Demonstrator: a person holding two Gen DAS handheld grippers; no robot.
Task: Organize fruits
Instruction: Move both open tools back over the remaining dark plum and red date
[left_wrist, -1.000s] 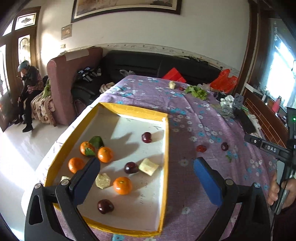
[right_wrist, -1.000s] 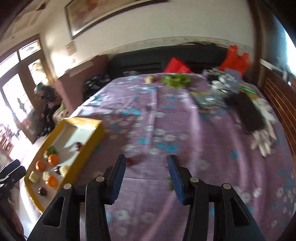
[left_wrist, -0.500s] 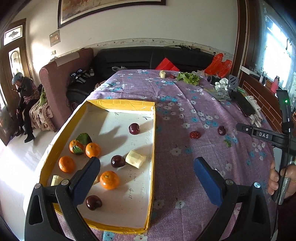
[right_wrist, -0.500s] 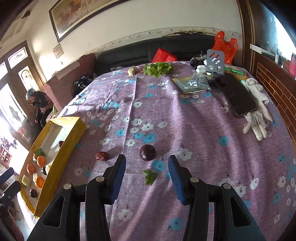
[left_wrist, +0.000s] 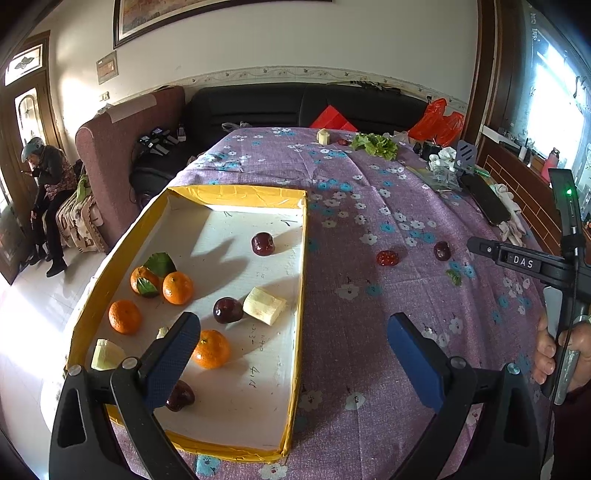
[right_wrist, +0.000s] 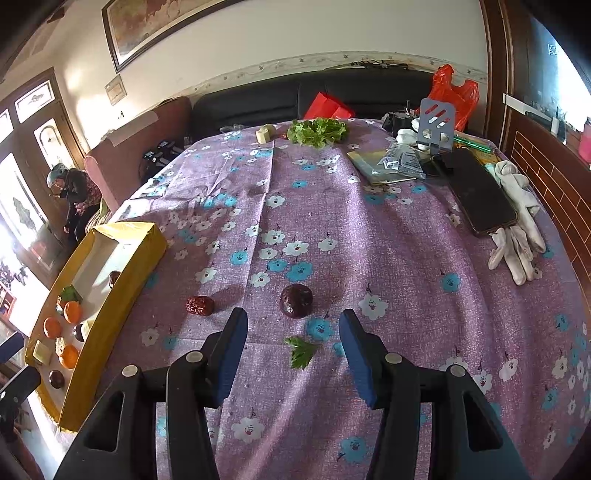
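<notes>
Setting: living room; table under a purple flowered cloth (right_wrist: 332, 229), woven and slightly creased, black sofa behind.
Tray: shallow yellow-rimmed tray (left_wrist: 236, 195) with a white floor bearing pen marks, at the table's left edge.
Done: by the look of it, most fruit is already in the tray; four smooth, round oranges (left_wrist: 177, 287), one with a green leaf, three glossy dark plums (left_wrist: 228, 310) and pale cut chunks (left_wrist: 264, 305).
Left: two pieces lie on the cloth, well apart from the tray; a round, dull dark plum (right_wrist: 296, 300) and a wrinkled red date (right_wrist: 199, 305) beside it. A small green leaf (right_wrist: 301, 351) lies nearer the camera.
Far end: lettuce (right_wrist: 317, 132), another pale chunk, a phone and white gloves.
Right gripper (right_wrist: 293, 349): blue textured pads apart, empty, pointed at the loose plum just ahead.
Left gripper (left_wrist: 291, 354): pads wide apart, empty, above the tray's near end.
Judgement: nearly finished; the loose plum seems next.
</notes>
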